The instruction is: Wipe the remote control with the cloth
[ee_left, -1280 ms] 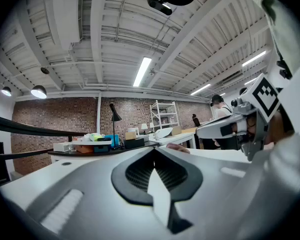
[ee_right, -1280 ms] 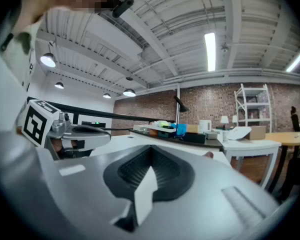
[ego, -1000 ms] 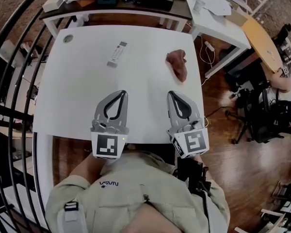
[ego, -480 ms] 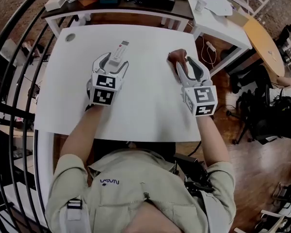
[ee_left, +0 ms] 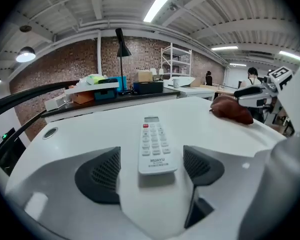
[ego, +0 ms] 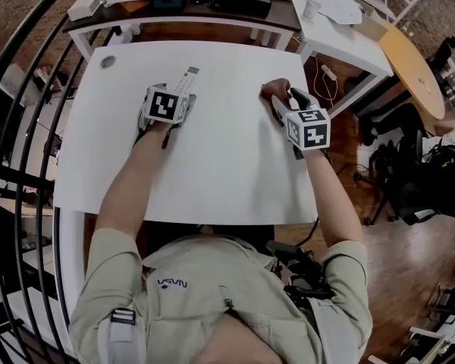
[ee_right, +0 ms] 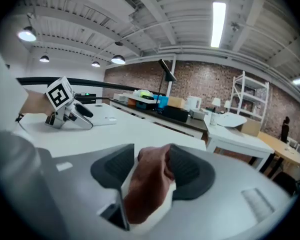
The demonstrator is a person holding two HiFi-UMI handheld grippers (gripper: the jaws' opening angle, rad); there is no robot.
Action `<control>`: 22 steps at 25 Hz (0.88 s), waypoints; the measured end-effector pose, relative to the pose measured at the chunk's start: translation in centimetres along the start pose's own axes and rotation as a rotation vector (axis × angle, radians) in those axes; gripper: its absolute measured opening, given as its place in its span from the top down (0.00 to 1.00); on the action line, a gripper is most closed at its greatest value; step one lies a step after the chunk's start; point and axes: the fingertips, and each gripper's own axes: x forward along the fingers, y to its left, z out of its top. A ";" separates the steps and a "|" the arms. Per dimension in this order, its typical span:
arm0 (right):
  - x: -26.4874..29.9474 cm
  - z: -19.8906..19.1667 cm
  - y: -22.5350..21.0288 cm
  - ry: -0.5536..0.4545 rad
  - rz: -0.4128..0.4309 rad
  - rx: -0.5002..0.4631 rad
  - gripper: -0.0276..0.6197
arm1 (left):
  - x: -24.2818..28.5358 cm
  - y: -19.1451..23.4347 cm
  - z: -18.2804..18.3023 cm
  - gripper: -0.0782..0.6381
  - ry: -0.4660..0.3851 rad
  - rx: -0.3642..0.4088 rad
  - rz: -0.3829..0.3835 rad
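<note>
The remote control (ee_left: 157, 144) lay lengthwise between the opening jaws of the left gripper (ee_left: 153, 170), ungripped; the right gripper (ee_right: 152, 171), jaws opening, straddled the cloth (ee_right: 147, 189)

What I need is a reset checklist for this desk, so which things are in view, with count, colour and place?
remote control: one, white, mid-table, between the left tongs' jaws
cloth: one, reddish-brown, table's right edge, between the right tongs' jaws
table: one, white, before the person
bench: one, dark-topped, cluttered, behind the table
desk lamp: one, black, by the bench
wooden table: one, tan, far right
railing: one, black, left of the table
left tongs: one, grey, jaws opening, not gripping
right tongs: one, grey, jaws opening round the cloth
</note>
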 end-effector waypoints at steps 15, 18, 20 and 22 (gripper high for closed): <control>1.7 -1.8 -0.5 0.054 0.014 0.061 0.61 | 1.6 -0.2 0.6 0.55 0.096 -0.020 -0.049; 2.4 -2.8 -0.5 0.088 0.015 0.061 0.59 | 1.3 -0.1 0.8 0.56 0.069 -0.007 -0.027; 2.7 -3.6 -0.6 0.115 0.015 0.066 0.59 | 0.7 -0.3 0.9 0.56 0.034 -0.018 -0.017; 2.8 -3.9 -0.9 0.124 0.010 0.076 0.60 | -0.2 -0.6 1.1 0.56 -0.005 -0.019 -0.012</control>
